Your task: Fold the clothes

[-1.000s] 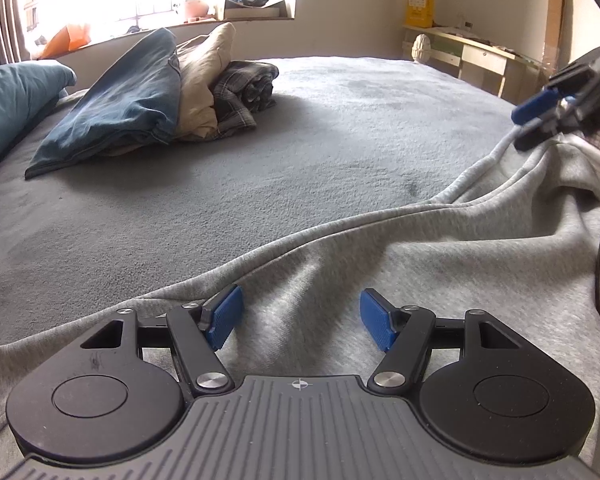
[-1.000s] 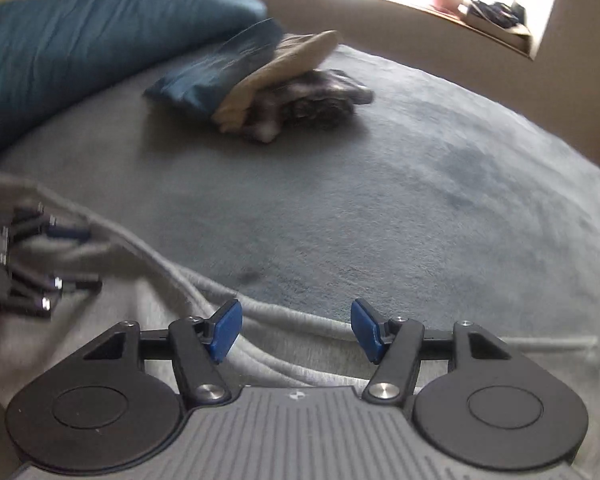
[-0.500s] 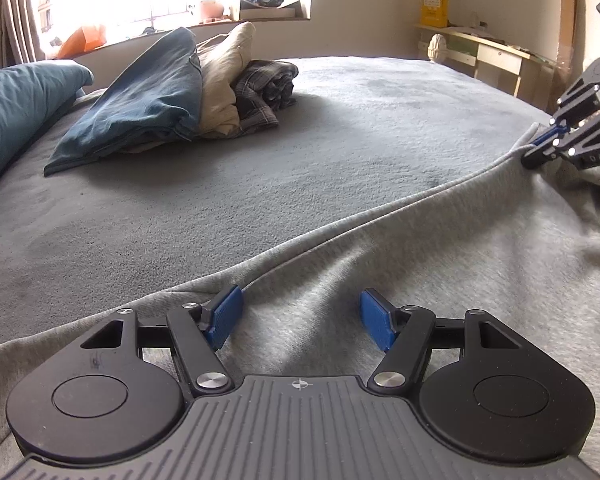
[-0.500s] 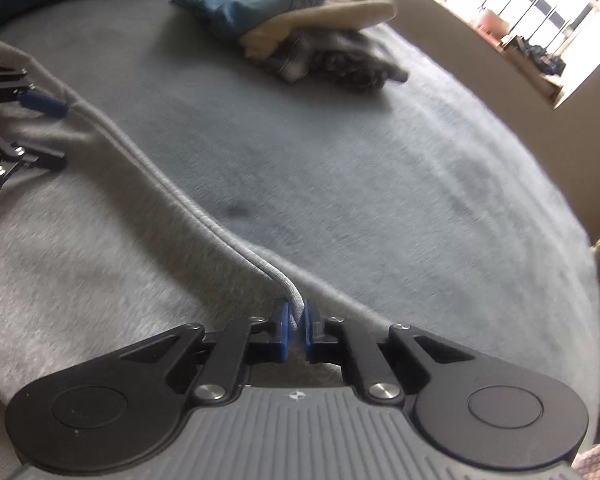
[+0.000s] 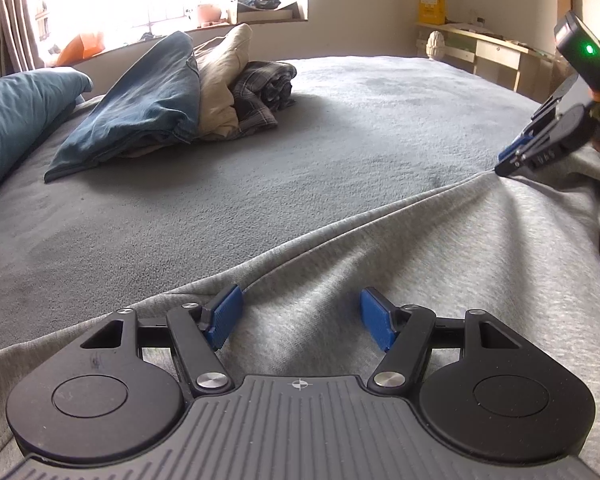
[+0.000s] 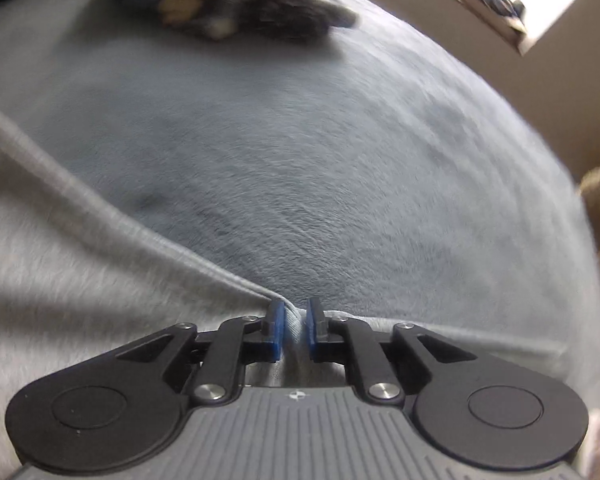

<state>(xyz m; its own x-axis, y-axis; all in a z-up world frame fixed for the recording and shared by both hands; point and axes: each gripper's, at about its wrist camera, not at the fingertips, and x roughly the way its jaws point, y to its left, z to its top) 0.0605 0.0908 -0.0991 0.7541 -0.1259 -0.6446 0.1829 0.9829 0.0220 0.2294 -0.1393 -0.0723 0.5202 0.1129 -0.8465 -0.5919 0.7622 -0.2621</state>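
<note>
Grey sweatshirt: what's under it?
The grey sweatshirt lies on the grey blanket, which shows beyond its hem. The right gripper pinches that hem; the left gripper hovers open above. Anything beneath the fabric is covered.
</note>
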